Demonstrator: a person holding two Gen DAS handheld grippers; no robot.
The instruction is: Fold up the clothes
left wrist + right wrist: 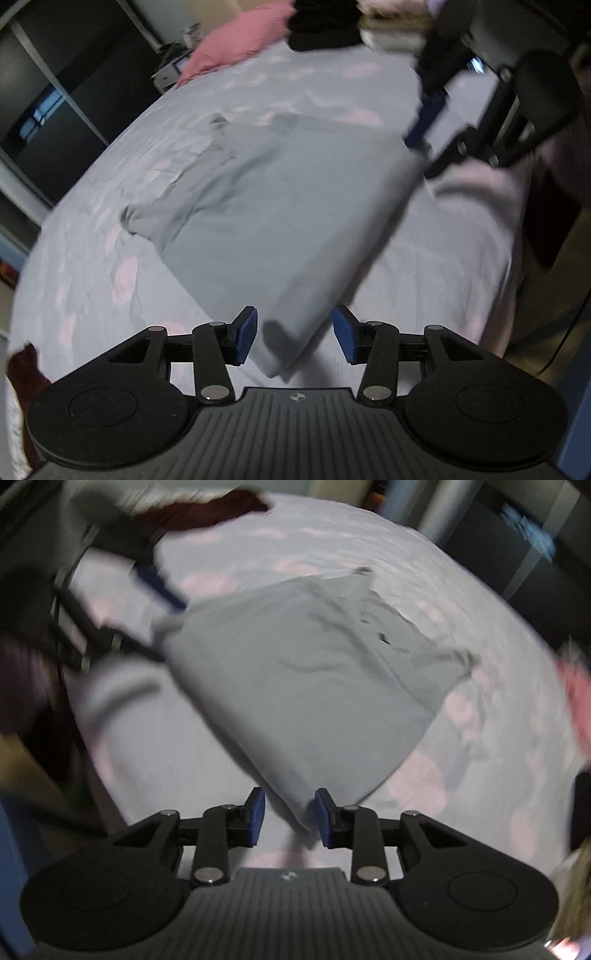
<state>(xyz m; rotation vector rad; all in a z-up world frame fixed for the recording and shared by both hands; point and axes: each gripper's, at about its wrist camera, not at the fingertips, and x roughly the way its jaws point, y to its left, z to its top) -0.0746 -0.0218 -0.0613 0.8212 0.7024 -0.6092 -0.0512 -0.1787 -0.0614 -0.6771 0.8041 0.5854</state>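
Observation:
A grey garment [266, 206] lies folded on the pale lilac bedspread [92, 266], sleeves bunched at its far side. My left gripper [294, 338] is open, its blue pads either side of the garment's near corner, not pinching it. In the right wrist view the same garment [303, 672] lies ahead, and my right gripper [289, 818] is open with its pads flanking another corner. The right gripper also shows in the left view [424, 136] at the garment's far right corner. The left gripper shows blurred in the right view [162, 590] at the far left corner.
A pink pillow [240, 44] and a black garment pile [325, 26] sit at the head of the bed. A dark red garment [207, 513] lies at the bed's edge. Dark wardrobe panels [44, 110] stand beside the bed.

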